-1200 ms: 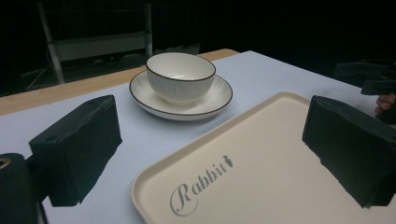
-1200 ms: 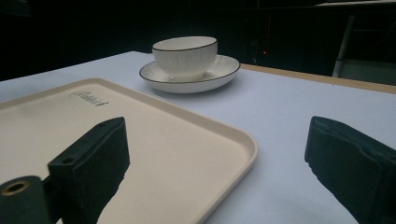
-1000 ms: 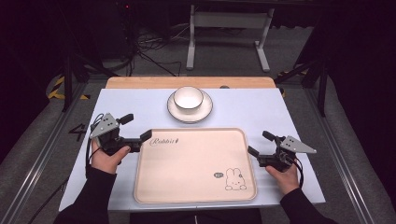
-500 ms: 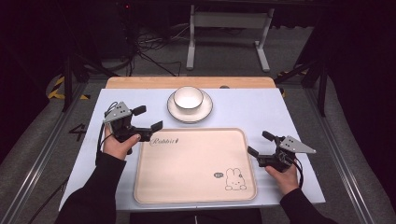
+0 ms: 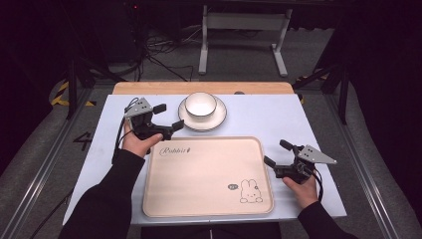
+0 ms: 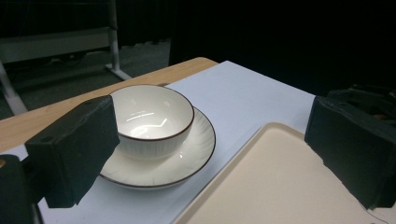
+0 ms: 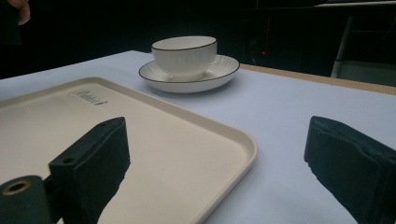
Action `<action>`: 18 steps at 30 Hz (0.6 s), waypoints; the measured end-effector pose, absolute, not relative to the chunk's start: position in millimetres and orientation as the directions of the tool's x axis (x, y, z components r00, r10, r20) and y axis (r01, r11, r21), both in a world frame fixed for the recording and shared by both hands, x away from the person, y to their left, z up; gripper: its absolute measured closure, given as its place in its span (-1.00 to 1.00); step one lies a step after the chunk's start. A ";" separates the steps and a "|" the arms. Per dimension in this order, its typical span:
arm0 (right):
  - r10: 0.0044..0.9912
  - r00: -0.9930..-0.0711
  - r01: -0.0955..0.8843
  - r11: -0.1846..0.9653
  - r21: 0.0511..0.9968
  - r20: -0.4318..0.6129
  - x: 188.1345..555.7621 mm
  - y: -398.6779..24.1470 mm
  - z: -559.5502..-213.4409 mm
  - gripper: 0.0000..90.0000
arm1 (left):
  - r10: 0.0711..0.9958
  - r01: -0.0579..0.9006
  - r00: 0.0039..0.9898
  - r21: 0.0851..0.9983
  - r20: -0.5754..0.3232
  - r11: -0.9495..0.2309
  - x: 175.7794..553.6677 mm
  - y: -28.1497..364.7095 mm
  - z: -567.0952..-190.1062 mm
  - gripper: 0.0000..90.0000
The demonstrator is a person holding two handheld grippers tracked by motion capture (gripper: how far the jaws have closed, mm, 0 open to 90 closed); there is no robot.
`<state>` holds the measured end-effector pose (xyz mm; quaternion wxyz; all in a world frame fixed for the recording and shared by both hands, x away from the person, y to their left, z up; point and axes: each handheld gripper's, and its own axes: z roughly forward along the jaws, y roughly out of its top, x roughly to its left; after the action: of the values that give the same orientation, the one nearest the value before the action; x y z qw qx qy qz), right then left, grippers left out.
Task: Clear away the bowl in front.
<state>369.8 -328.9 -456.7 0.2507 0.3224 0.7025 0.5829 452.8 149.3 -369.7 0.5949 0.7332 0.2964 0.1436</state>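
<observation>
From the high view, we are looking down on a white-topped bench [image 5: 259, 119] where a white bowl [image 5: 200, 104] is sitting in a saucer [image 5: 219, 118] near the far edge. A beige tray [image 5: 199, 174] with a rabbit drawing [image 5: 250, 191] is lying flat in the middle, just in front of the saucer. The left gripper [image 5: 168, 117] is hovering just left of the saucer, above the tray's far left corner, with its fingers standing apart and pointing toward the bowl. The right gripper [image 5: 276, 153] is waiting at the tray's right edge, held low over the bench, its fingers also apart and holding nothing.

In the left gripper view, we are seeing the bowl [image 6: 154, 116] sitting upright in the saucer [image 6: 196, 154] directly ahead. The left finger [image 6: 74, 149] is overlapping the bowl's near side in the picture, though we cannot tell whether it is touching. The other finger [image 6: 350, 140] is standing well off to the right, over the tray [image 6: 280, 186].

In the right gripper view, we are looking across the tray [image 7: 177, 135] toward the bowl [image 7: 184, 55] and saucer [image 7: 219, 72], which are standing well beyond it. The fingers [image 7: 93, 158] are spread wide, one over the tray and one over the bare bench [image 7: 289, 116].
</observation>
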 end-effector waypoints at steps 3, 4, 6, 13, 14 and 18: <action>0.745 -0.667 0.159 0.111 0.981 0.024 369.8 -329.2 -456.7 -0.84 | 0.601 0.262 0.787 0.958 -0.142 -0.117 459.3 143.9 -367.4 -0.92; 0.745 -0.666 0.159 0.110 0.981 0.025 369.9 -329.3 -456.7 -0.84 | 0.597 0.271 0.788 0.956 -0.150 -0.117 460.3 142.5 -367.6 -0.91; 0.745 -0.667 0.159 0.107 0.982 0.027 369.8 -329.4 -456.8 -0.84 | 0.594 0.273 0.791 0.953 -0.145 -0.132 464.4 139.1 -368.3 -0.89; 0.745 -0.667 0.159 0.108 0.981 0.026 369.7 -329.4 -456.8 -0.85 | 0.606 0.292 0.782 0.945 -0.145 -0.150 480.6 132.9 -368.3 -0.88; 0.745 -0.666 0.158 0.108 0.981 0.025 369.7 -329.3 -456.8 -0.85 | 0.609 0.295 0.780 0.943 -0.145 -0.153 482.9 131.9 -368.2 -0.89; 0.748 -0.663 0.157 0.108 0.982 0.024 369.4 -329.2 -456.8 -0.85 | 0.612 0.300 0.778 0.939 -0.140 -0.167 490.6 128.5 -367.9 -0.88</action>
<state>369.4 -329.2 -456.8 0.2526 0.3232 0.7002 0.5844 490.6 128.5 -367.9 0.5698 0.7514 0.3033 0.1371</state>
